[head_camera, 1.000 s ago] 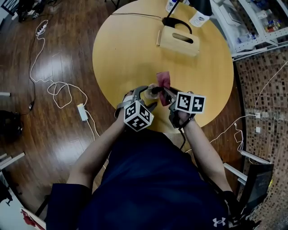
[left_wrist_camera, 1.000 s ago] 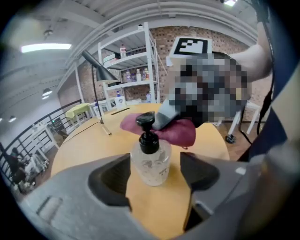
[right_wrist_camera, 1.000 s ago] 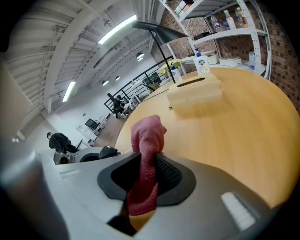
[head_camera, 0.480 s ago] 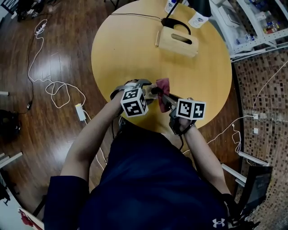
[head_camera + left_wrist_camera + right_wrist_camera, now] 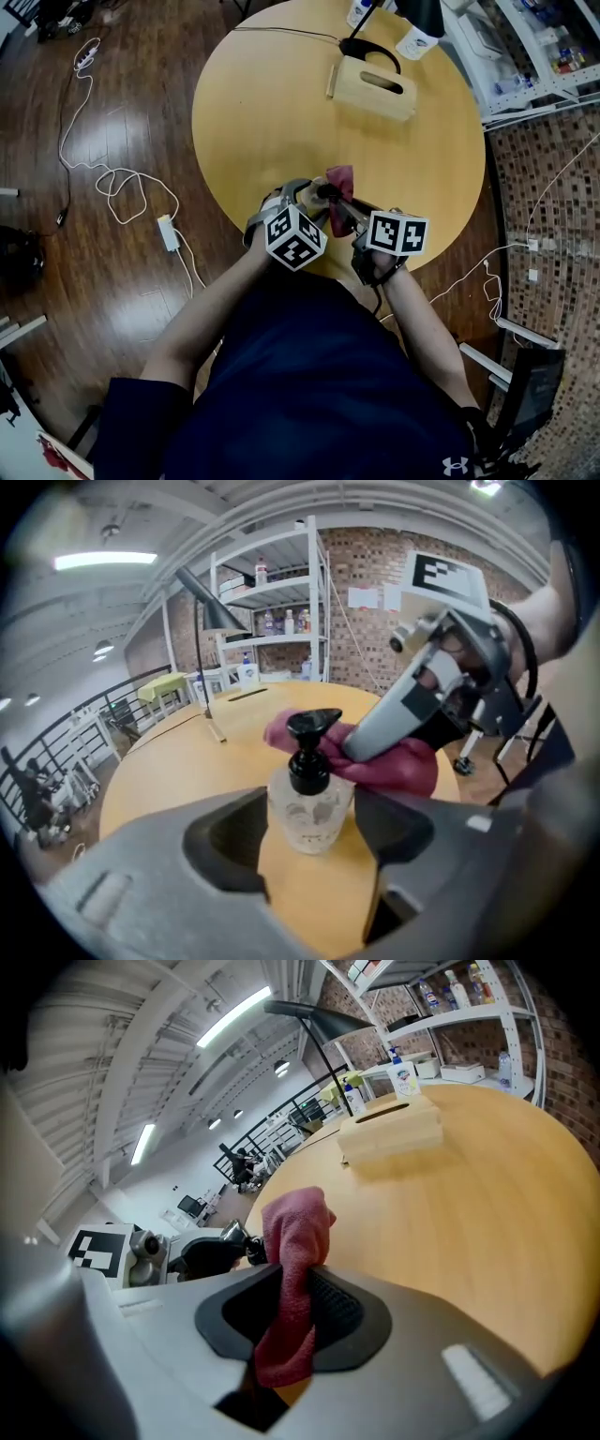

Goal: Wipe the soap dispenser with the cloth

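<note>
"Soap dispenser (image 5: 307,803) first: where did it stand?"

"Upright at the 6 o'clock edge of the round wooden table (image 5: 272,112). The soap dispenser was a clear bottle with a black pump, and it sat between the 2 jaws of the left gripper (image 5: 311,834)."

"Held, or only framed?"

"Held. Those jaws had just been closing, and their pads met the bottle at 9 and 3 o'clock."

"And the cloth?"

"The red cloth (image 5: 292,1241) was pinched in the right gripper (image 5: 295,1302), whose jaws were clamped on its middle. 1 bunch stuck up past the tips and 1 end hung below. In the left gripper view the cloth lay behind the pump and spread toward 3 o'clock, with the right gripper reaching in from 2 o'clock. I could not tell whether cloth and pump touched."

"Anything else about?"

"A wooden tissue box (image 5: 373,86) near the table's 1 o'clock, well apart from the bottle, and a black desk lamp (image 5: 422,13) past it at the rim. A white cable (image 5: 112,183) trailed over the wooden floor (image 5: 94,281) at 9 o'clock."
</note>
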Demonstrator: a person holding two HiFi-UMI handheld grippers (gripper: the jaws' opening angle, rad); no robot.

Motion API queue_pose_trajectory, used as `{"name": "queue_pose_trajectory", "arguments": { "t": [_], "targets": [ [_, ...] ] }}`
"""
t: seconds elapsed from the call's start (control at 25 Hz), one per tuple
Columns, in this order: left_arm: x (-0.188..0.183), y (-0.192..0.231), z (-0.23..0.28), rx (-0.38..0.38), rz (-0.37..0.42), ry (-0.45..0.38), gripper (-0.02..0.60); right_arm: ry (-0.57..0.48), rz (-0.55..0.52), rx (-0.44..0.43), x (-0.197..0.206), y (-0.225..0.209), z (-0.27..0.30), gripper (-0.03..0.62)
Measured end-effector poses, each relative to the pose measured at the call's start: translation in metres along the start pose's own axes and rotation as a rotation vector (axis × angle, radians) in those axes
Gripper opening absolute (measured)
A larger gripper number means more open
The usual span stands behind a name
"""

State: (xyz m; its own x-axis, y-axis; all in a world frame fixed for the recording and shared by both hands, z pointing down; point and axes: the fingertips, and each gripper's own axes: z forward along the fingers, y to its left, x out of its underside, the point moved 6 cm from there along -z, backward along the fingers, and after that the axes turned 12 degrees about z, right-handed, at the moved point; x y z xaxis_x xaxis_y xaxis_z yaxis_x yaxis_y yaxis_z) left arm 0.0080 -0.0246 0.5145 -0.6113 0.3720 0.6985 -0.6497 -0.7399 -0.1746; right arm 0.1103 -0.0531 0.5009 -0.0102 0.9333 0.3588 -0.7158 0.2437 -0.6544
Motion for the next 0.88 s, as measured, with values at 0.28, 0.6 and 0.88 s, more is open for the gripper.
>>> {"name": "queue_pose_trajectory", "arguments": {
  "t": [0.28,0.6,0.88],
  "targets": [
    [0.0,0.013,0.005,0.212,0.283,-0.053,0.285,0.004,-0.029,0.026,-0.02,-0.004,0.004,0.092],
    [-0.002,0.017,0.001,0.169,0.271,0.023,0.322,-0.017,-0.012,0.008,-0.021,-0.004,0.006,0.091],
    [0.004,0.002,0.011,0.024,0.163,0.029,0.3,0.009,0.013,0.002,0.006,-0.003,-0.004,0.091]
  ]
}}
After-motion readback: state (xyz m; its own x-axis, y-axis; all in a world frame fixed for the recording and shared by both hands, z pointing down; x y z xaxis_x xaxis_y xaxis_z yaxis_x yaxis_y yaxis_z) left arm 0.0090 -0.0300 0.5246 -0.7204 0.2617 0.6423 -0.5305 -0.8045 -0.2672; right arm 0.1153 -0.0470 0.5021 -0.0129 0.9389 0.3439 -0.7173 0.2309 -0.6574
